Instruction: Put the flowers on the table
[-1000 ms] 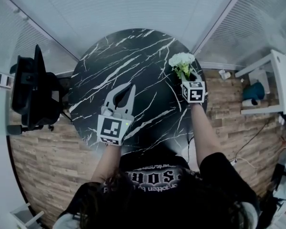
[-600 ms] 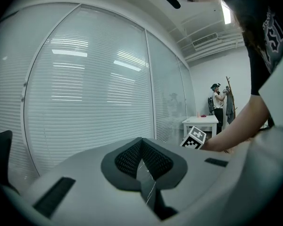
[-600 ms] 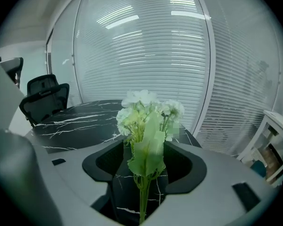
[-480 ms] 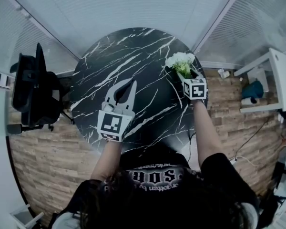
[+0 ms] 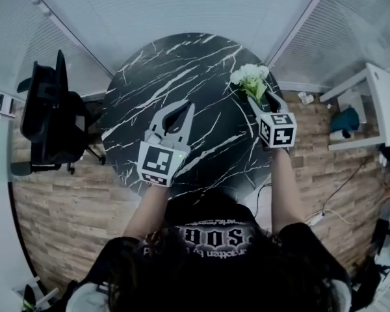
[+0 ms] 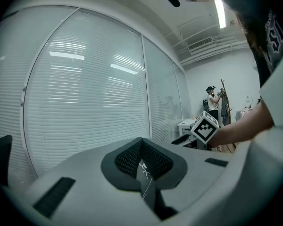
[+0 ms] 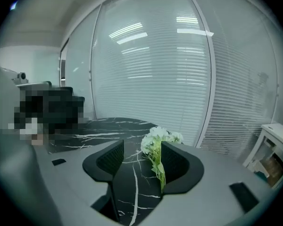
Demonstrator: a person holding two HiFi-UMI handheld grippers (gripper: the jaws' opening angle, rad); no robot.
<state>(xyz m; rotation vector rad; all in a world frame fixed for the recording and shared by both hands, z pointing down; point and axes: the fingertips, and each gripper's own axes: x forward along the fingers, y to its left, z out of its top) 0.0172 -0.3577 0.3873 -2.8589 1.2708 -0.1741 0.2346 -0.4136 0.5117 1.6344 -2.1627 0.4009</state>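
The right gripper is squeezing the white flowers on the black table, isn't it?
Not squeezing. The right gripper has its jaws wide apart, and the white flowers just lie between them on the black table. The right gripper view shows it.

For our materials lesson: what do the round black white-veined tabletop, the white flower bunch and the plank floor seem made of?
The round black tabletop: smooth marble or marble-look slab, white veins. The white flower bunch: real or artificial, unclear. The plank floor: wood-look boards, matte.
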